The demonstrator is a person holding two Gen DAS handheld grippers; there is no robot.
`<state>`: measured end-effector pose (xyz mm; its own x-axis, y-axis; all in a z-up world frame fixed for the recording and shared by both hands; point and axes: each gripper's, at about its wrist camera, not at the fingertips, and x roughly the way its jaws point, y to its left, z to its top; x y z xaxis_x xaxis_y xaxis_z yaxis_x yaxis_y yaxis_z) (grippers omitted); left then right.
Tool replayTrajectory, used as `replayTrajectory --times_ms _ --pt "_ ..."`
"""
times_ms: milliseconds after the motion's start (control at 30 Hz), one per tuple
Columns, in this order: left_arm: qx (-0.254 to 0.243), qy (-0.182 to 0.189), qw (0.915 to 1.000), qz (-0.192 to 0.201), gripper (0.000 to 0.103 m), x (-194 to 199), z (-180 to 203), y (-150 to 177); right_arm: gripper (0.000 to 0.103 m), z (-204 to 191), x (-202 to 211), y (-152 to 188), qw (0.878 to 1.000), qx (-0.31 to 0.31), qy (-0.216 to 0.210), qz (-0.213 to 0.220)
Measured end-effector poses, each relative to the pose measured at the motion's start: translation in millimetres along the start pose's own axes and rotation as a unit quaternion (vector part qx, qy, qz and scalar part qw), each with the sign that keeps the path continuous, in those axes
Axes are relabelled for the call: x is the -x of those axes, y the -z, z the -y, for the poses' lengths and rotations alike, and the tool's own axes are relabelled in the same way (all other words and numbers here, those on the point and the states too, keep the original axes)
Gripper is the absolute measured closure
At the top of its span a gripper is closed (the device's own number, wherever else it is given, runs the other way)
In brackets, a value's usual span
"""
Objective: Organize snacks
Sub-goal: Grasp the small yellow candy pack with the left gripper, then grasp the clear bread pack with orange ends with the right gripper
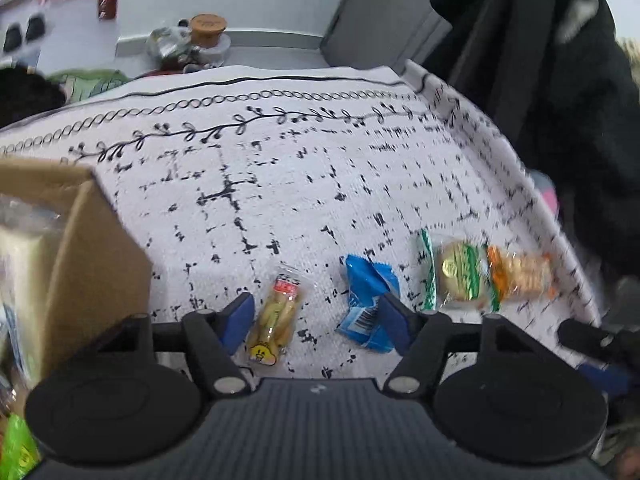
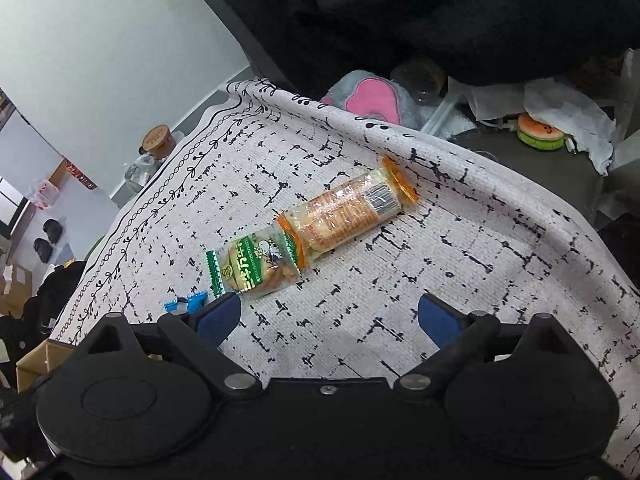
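My left tongs [image 1: 316,316] stand spread over the bench, pinching nothing. A small clear packet of yellow-green snack sticks with a cartoon face [image 1: 276,316] lies just inside the left-hand blue pad [image 1: 238,322], though I cannot tell if they touch. A crumpled blue foil wrapper [image 1: 366,304] lies against the right-hand pad, partly behind it. Further right lie a green-striped packet with a round biscuit [image 1: 460,276] and an orange-edged clear packet of crackers [image 1: 520,274], end to end. A brown cardboard box [image 1: 92,248] stands to the left.

My right tongs [image 2: 330,320] are spread wide with only the white, black-flecked woven cloth [image 2: 360,288] between the pads. The green-striped packet [image 2: 260,264] lies just ahead of the left-hand pad, the orange-edged packet [image 2: 348,210] beyond it, overlapping its end.
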<state>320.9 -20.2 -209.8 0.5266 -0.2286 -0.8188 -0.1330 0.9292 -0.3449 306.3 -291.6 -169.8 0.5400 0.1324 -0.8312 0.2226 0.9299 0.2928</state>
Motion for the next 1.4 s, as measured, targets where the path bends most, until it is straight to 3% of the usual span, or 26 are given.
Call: replayTrajectory --times_ms 300,500,567,1200,1300,1400 --pt "-0.008 0.007 0.9999 0.010 0.047 0 -4 2 0.012 -8 -10 -12 1.000 -0.001 0.019 0.025" --pt "-0.018 -0.015 0.9997 0.004 0.070 -5 0 12 0.014 -6 -22 -15 0.999 -0.021 0.031 0.029" --pt "-0.012 -0.011 0.9999 0.002 0.084 -7 -1 11 0.014 -5 -26 -17 0.998 -0.032 0.036 0.035" --pt "0.018 0.018 0.9984 0.051 0.087 6 0 -2 0.001 12 -56 -33 0.983 -0.147 0.082 0.071" --pt "0.023 0.020 0.9982 0.052 0.087 4 -1 -2 0.001 12 -66 -33 0.982 -0.142 0.108 0.059" --pt "0.027 0.019 0.9981 0.053 0.087 4 -3 -3 0.010 11 -70 -27 0.983 -0.128 0.124 0.046"
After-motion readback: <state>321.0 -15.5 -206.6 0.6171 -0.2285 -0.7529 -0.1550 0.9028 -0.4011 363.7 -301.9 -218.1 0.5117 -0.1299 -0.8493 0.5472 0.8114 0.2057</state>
